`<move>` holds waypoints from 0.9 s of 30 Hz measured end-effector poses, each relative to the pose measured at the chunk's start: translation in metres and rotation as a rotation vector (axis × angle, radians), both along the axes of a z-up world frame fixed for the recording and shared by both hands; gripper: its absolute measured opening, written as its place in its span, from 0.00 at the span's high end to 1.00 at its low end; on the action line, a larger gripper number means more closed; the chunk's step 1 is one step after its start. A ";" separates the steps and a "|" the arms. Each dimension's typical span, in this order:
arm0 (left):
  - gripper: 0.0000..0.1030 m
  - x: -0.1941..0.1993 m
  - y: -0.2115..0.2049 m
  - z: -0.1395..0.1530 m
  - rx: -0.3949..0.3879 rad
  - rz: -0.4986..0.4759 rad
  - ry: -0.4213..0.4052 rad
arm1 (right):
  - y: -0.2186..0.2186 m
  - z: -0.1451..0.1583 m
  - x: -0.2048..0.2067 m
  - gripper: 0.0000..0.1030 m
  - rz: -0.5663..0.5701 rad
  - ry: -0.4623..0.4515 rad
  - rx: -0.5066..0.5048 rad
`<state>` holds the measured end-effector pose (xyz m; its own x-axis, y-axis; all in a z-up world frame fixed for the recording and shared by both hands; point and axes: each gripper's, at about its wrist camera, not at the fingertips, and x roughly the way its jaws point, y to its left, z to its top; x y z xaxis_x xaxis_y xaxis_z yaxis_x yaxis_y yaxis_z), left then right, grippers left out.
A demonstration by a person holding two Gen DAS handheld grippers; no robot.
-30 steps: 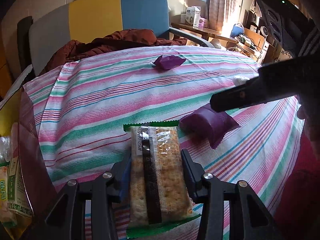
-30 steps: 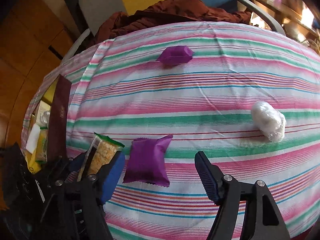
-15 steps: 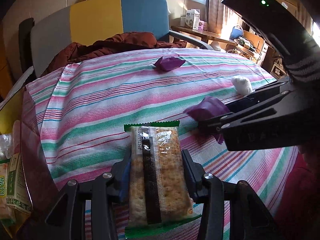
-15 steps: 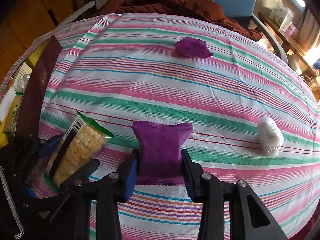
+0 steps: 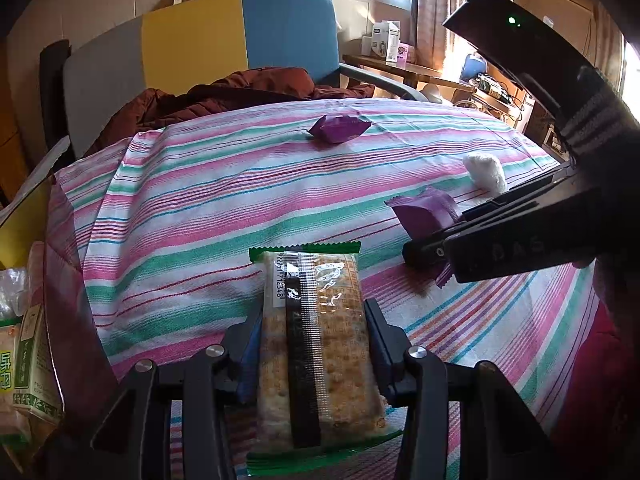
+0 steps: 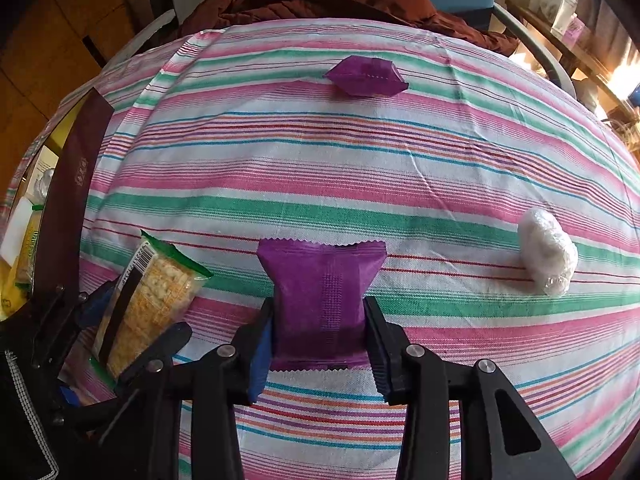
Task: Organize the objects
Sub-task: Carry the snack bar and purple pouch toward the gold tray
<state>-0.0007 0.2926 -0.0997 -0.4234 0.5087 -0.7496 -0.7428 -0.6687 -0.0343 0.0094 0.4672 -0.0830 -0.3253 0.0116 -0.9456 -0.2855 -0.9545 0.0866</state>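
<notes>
My left gripper (image 5: 312, 336) is shut on a cracker packet (image 5: 316, 344) with green ends, held just above the striped tablecloth (image 5: 192, 216). The same cracker packet (image 6: 152, 296) shows at lower left in the right wrist view. My right gripper (image 6: 319, 328) is shut on a purple snack packet (image 6: 320, 300), which also appears in the left wrist view as a purple snack packet (image 5: 428, 212) pinched from the right. A second purple packet (image 6: 366, 77) lies at the far side of the table. A white wrapped lump (image 6: 547, 257) rests on the right.
An open box (image 6: 70, 200) with a dark flap and several snack packs stands at the left table edge. A chair (image 5: 200, 52) draped with a brown jacket (image 5: 240, 92) sits behind the table. A shelf with boxes (image 5: 384, 44) is at the back right.
My right gripper went from open around the purple packet to shut on it and lifted it slightly. The left gripper kept hold of the cracker packet, nearly still.
</notes>
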 end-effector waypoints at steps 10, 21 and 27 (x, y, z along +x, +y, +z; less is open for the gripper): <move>0.54 0.000 -0.001 0.001 -0.001 0.001 0.002 | -0.008 0.001 0.000 0.59 0.007 -0.002 0.019; 0.55 0.001 0.000 0.001 -0.009 0.001 0.010 | -0.005 0.004 -0.001 0.62 -0.010 0.015 0.017; 0.56 0.001 0.000 0.005 -0.025 0.007 -0.015 | 0.002 0.014 0.004 0.62 -0.034 0.066 0.001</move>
